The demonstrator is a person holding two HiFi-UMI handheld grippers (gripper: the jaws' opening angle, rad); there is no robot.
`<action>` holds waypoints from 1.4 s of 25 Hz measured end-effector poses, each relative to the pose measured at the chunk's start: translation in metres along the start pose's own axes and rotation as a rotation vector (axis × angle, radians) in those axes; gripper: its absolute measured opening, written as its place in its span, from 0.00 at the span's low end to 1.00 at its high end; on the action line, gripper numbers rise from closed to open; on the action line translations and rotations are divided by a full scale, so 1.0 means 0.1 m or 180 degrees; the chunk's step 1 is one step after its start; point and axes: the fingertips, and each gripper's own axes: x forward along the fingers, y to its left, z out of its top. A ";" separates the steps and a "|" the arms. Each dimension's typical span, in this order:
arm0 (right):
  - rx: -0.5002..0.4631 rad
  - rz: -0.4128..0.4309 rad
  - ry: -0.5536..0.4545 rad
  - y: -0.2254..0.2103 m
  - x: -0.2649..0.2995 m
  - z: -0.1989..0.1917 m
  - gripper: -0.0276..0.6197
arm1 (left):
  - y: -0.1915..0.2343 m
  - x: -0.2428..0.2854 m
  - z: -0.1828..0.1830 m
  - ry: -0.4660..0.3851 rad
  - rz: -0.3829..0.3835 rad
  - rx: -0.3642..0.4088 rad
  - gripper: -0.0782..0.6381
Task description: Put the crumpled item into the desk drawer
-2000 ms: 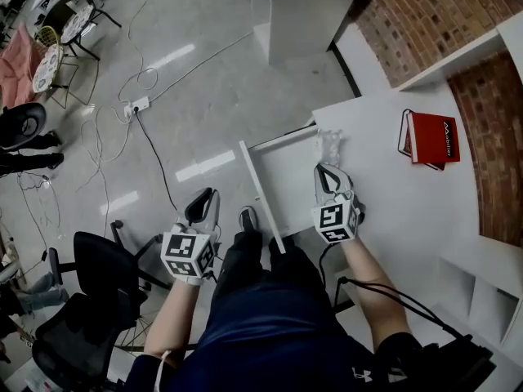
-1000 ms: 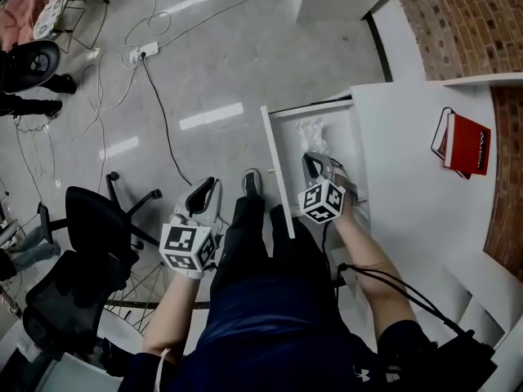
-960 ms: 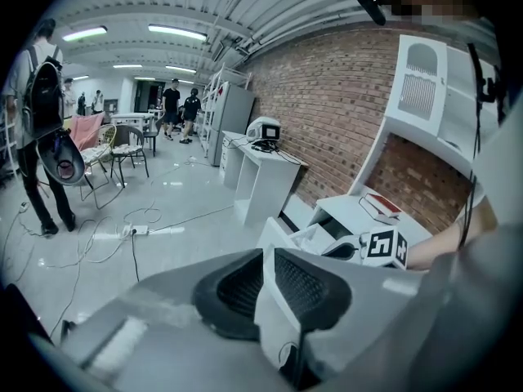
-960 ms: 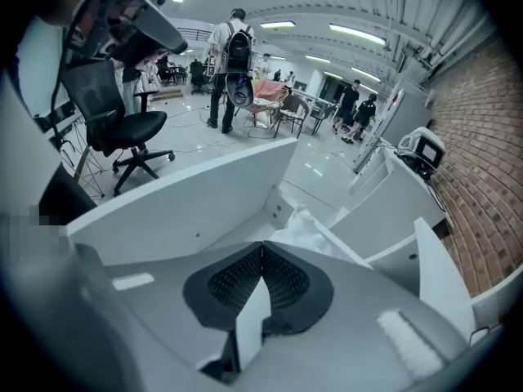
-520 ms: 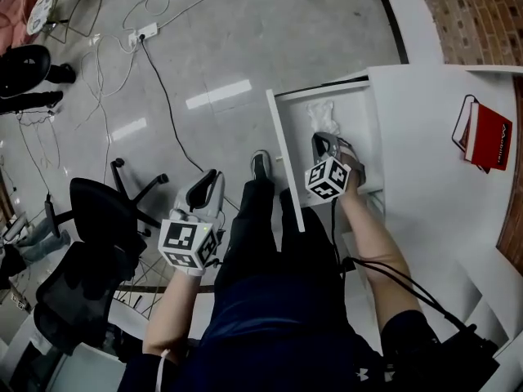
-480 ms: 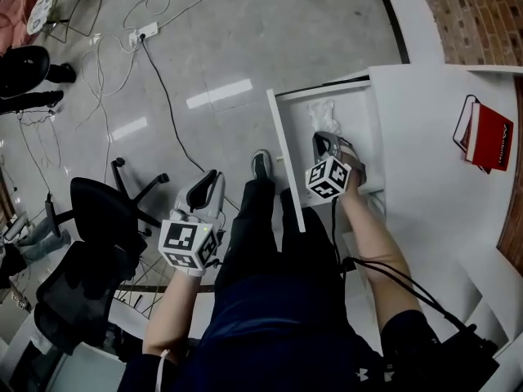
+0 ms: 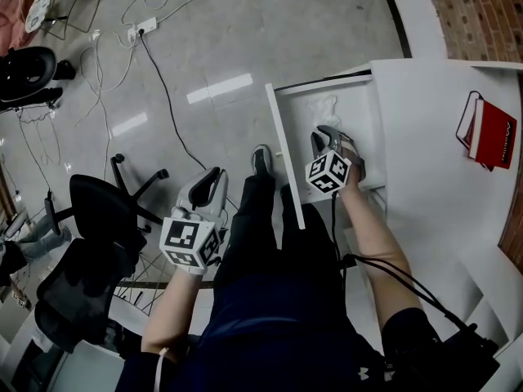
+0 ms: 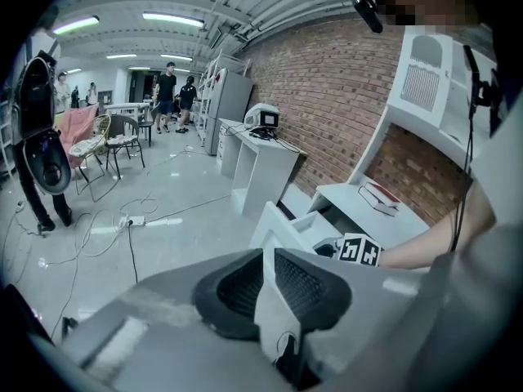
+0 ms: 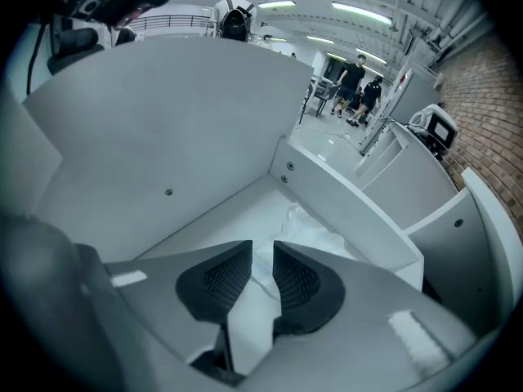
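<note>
Right gripper (image 9: 261,260): jaws just opened, lowered into drawer (image 7: 282,162). Crumpled item (image 7: 326,104): released, loose at jaw tips, upper centre.

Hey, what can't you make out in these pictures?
Crumpled item: material unclear, white on white drawer in head view; in right gripper view, near part behind right claw, whose jaws have just been opening, nothing clearly between them.
Red book: title too small, head view.
Drawer's back: under the desk top, head view.

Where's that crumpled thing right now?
In the head view the crumpled item lies at the open desk drawer's far end, just beyond the right hand-held gripper, whose jaws have just opened off it.
</note>
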 end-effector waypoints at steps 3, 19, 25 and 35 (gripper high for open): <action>0.0081 -0.0004 -0.0043 0.00 -0.11 0.03 0.19 | -0.08 0.02 0.05 -0.0048 -0.0085 0.0038 0.18; 0.1161 -0.0398 -0.0863 -0.54 -1.55 0.50 0.19 | -0.64 -0.12 0.82 -0.0498 -0.0366 0.0426 0.18; 0.1615 -0.0719 -0.1340 -1.05 -2.26 0.68 0.18 | -0.78 -0.22 1.22 -0.0804 -0.0419 0.0599 0.18; 0.1972 -0.0912 -0.1900 -1.31 -3.16 0.94 0.14 | -1.05 -0.55 1.86 -0.1231 -0.0490 0.0687 0.18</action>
